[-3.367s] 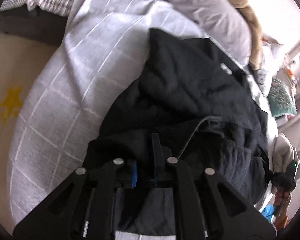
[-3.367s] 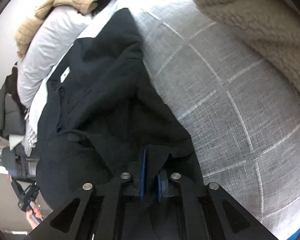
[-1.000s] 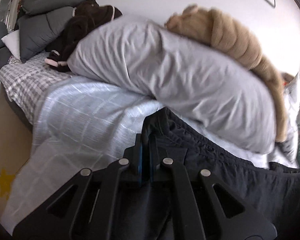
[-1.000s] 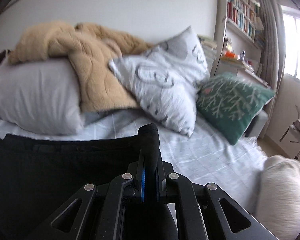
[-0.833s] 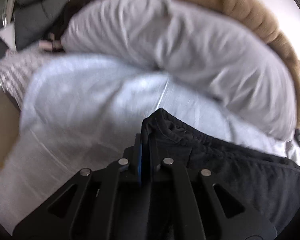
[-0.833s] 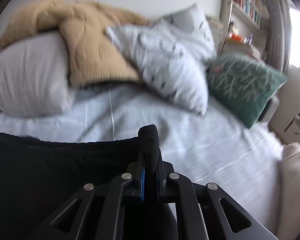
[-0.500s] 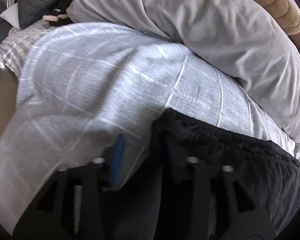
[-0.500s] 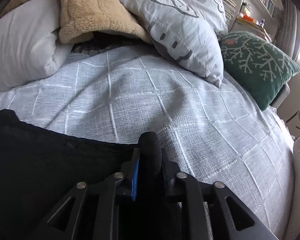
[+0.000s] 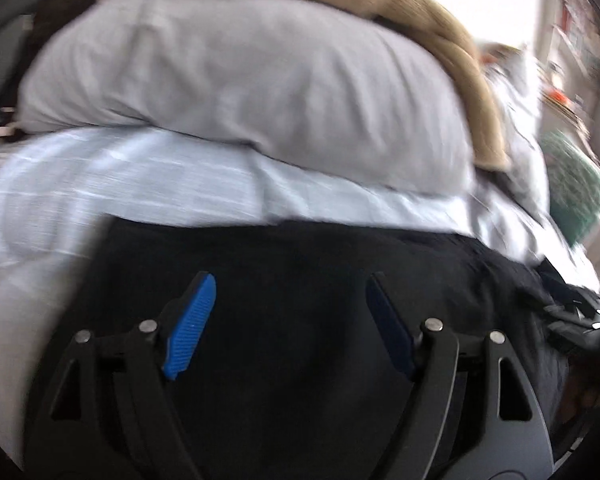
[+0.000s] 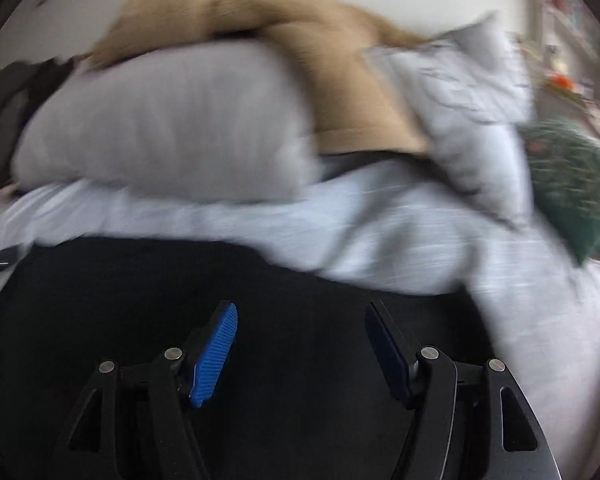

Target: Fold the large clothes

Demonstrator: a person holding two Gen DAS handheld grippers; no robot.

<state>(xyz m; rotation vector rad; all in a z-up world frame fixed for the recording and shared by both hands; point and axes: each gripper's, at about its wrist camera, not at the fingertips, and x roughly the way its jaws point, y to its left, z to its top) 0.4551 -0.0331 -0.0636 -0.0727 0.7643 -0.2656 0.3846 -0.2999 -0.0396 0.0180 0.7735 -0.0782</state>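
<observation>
A large black garment point(image 9: 300, 264) lies spread flat on the pale blue checked bedcover point(image 9: 140, 184), its far edge running straight across. It also shows in the right wrist view point(image 10: 140, 280). My left gripper point(image 9: 290, 300) is open and empty just above the garment, blue pads apart. My right gripper point(image 10: 300, 332) is open and empty above the garment too. Both views are blurred by motion.
A grey pillow point(image 9: 240, 72) lies beyond the garment with a tan fleece blanket point(image 10: 320, 40) on it. A patterned white cushion point(image 10: 472, 92) and a green cushion point(image 10: 572, 184) sit at the right. Dark bedding point(image 9: 4, 32) is at the far left.
Both grippers held the garment's top edge, laid it down on the bedcover, then opened and let go. They now sit back over the cloth.
</observation>
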